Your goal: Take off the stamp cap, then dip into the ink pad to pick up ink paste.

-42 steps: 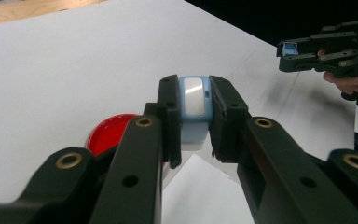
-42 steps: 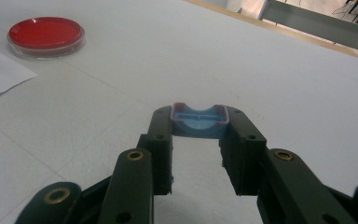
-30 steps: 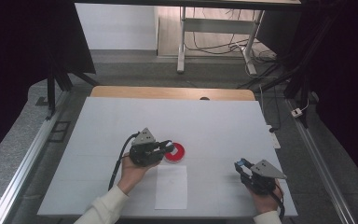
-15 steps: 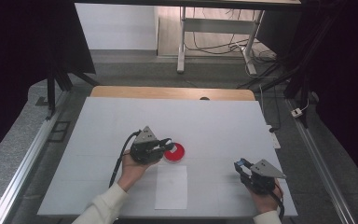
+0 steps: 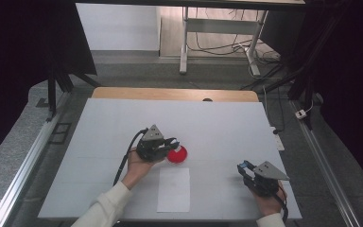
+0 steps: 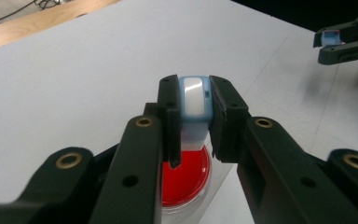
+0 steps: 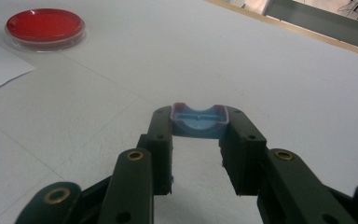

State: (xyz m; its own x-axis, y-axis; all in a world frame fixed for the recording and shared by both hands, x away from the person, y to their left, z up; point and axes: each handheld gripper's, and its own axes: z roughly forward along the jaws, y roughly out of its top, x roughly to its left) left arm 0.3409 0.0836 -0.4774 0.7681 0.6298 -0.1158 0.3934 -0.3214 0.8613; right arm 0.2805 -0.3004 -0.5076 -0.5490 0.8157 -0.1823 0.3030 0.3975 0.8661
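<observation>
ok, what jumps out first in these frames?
The red dish near the middle of the white table, the one strong colour, with a white paper sheet just in front of it. Over the dish, the left gripper is shut on a light-blue piece; at the near right, the right gripper is shut on a blue piece.

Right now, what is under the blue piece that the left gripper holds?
Under the blue piece, clamped in the left gripper, sits a red dish on the white table. The jaws cover much of the dish, so its left and right edges cannot be seen.
</observation>
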